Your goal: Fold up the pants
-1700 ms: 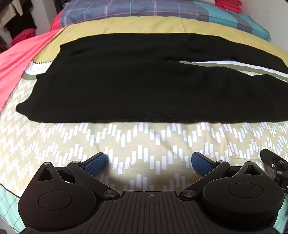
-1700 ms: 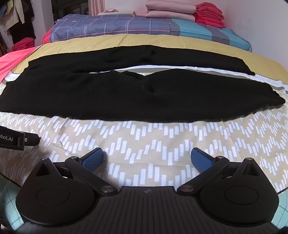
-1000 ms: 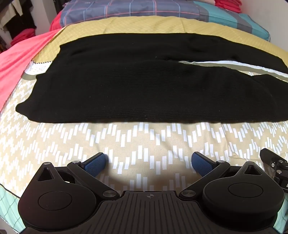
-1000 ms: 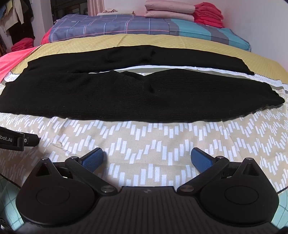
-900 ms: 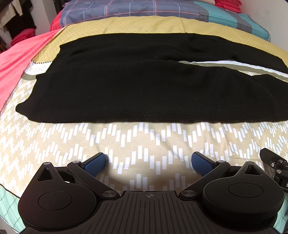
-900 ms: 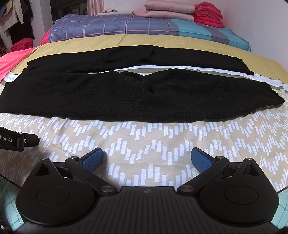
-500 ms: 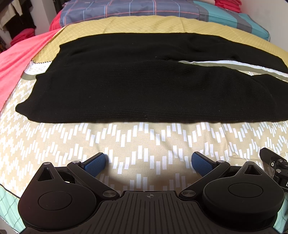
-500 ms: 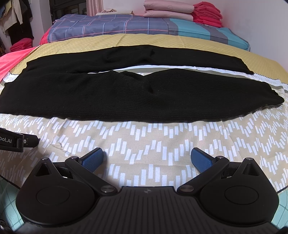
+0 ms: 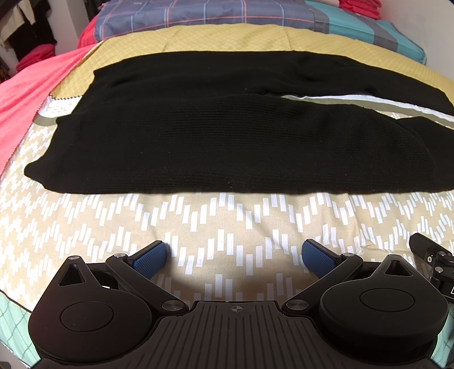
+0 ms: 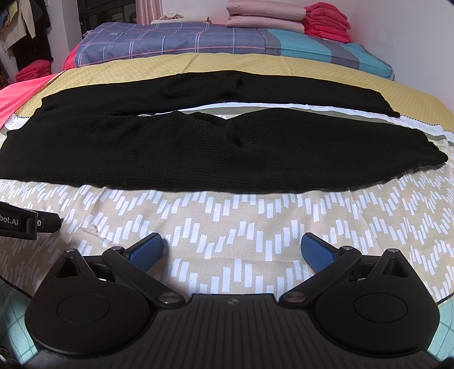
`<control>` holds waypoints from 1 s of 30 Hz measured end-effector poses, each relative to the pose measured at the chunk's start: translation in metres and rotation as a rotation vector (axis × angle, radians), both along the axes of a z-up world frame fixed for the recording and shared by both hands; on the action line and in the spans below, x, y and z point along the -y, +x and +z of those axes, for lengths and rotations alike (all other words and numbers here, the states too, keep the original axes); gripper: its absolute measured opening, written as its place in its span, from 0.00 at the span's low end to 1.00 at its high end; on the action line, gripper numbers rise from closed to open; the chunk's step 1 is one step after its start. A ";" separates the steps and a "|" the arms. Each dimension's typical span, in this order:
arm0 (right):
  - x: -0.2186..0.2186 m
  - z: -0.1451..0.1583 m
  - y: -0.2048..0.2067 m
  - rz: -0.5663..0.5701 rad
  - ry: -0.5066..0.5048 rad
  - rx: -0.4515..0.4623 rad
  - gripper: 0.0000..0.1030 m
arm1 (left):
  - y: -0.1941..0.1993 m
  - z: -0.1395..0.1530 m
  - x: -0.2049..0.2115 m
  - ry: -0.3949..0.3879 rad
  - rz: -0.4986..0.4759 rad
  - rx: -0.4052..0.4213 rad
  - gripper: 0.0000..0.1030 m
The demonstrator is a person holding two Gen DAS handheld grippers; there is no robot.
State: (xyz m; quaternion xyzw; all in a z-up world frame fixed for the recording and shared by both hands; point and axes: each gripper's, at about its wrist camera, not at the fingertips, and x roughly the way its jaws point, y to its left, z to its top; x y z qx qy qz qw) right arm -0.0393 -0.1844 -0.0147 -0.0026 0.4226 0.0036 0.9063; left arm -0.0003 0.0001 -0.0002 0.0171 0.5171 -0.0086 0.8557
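Observation:
Black knit pants (image 9: 215,142) lie flat across the bed, waist at the left and the two legs running right, with a gap between the legs. They also show in the right wrist view (image 10: 221,153). My left gripper (image 9: 234,257) is open and empty, low over the patterned cover a little short of the pants' near edge. My right gripper (image 10: 231,249) is open and empty, likewise short of the near leg. Each gripper shows at the edge of the other's view.
A beige cover with white dashes (image 10: 255,221) lies under the grippers. A yellow quilt (image 10: 227,64) lies beyond the pants, then a plaid folded blanket (image 10: 176,39). Folded pink and red clothes (image 10: 286,18) are stacked at the back. A pink cloth (image 9: 25,96) lies at the left.

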 end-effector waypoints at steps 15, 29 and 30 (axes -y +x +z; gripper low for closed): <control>0.000 0.000 -0.001 0.000 0.000 0.002 1.00 | 0.000 0.000 -0.001 -0.002 0.000 -0.003 1.00; 0.001 0.001 -0.002 0.002 0.000 0.010 1.00 | 0.000 0.000 -0.001 -0.002 0.000 -0.003 1.00; 0.000 0.001 -0.003 0.002 0.000 0.011 1.00 | 0.000 0.000 -0.001 -0.002 0.000 -0.003 1.00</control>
